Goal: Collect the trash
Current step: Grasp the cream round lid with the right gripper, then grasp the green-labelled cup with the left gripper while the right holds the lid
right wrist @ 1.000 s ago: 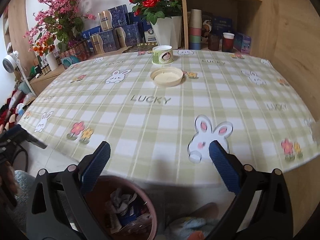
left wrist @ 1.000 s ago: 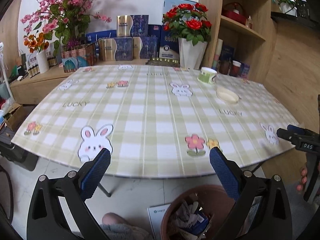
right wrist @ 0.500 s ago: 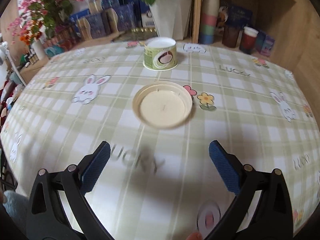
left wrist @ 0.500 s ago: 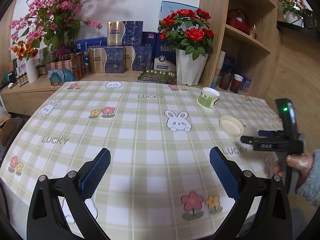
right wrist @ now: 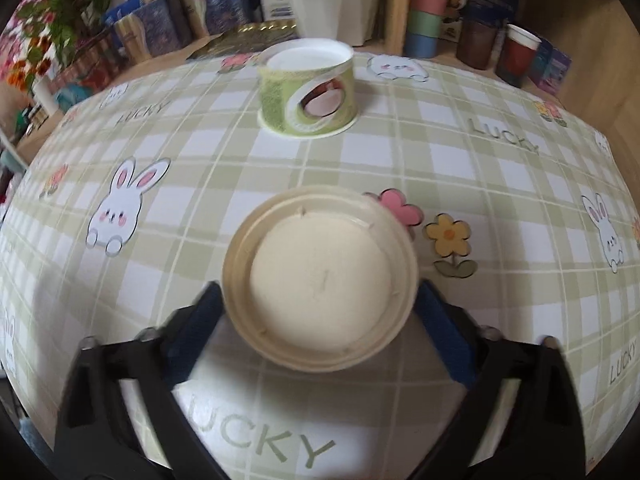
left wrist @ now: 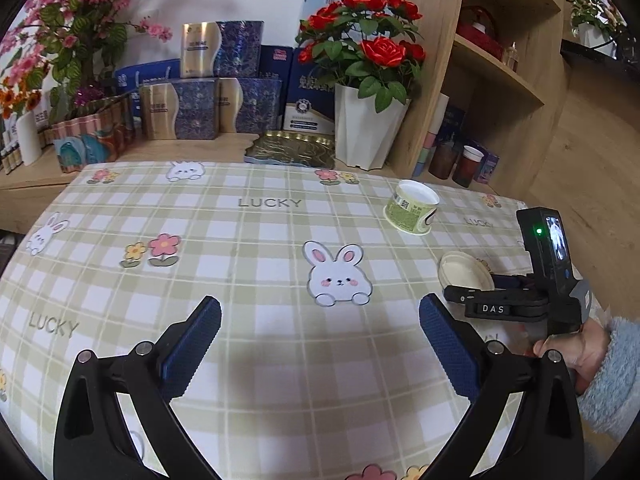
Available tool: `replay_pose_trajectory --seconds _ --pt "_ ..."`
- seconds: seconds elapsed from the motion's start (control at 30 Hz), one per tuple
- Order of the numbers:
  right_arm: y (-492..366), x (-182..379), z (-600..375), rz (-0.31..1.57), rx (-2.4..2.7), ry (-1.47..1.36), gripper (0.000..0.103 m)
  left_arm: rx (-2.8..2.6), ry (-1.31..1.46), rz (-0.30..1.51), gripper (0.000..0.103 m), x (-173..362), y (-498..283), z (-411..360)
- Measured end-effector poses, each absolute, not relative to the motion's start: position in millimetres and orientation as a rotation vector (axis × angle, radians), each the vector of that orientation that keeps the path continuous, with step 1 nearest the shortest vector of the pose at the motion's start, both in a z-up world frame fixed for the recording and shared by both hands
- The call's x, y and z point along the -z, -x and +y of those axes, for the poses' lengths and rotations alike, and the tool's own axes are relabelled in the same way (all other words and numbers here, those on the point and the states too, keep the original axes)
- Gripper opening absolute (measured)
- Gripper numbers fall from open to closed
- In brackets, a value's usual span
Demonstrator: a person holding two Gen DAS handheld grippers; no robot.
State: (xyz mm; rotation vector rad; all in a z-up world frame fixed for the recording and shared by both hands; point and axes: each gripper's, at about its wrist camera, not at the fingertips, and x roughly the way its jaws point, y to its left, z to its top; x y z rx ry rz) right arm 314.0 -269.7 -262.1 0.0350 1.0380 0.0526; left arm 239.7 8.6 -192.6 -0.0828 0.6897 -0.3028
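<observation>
Right gripper (right wrist: 320, 300), jaws spread wide, straddles the cream lid (right wrist: 320, 280) lying flat on the counter (right wrist: 500, 184); no grasp yet. Green cup (right wrist: 307, 94) stands beyond it. Left gripper (left wrist: 320, 316) hovers released, empty. Judged: both pieces remain uncollected.

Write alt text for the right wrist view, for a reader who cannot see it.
The open right gripper straddles a round cream lid lying flat on a green-checked tablecloth printed with rabbits and flowers. Behind the lid stands a short green paper cup, empty inside, with boxes and stacked cups beyond the table.
</observation>
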Motion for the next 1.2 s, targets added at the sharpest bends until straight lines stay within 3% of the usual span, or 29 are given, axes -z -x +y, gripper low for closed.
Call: replay_pose_trajectory --seconds 0.47,1.1,1.13,1.17,1.2 --pt "-281 221 -342 0.760 0.016 -0.014 0.085 0.468 0.039 0.779 0.097 218 -346 -92" --pt "-224 207 -418 0.677 0.110 -0.254 0.085 0.444 -0.107 0.882 0.097 251 -462 -208" --pt "-222 205 -418 0.676 0.111 -0.253 0.085 0.452 -0.113 0.903 0.090 253 -465 -210" --pt "-220 204 -418 0.675 0.112 -0.251 0.085 0.447 -0.129 0.923 0.075 255 -465 -212" --pt "-218 202 -418 0.672 0.113 -0.250 0.085 0.420 -0.144 0.925 0.073 253 -464 -211"
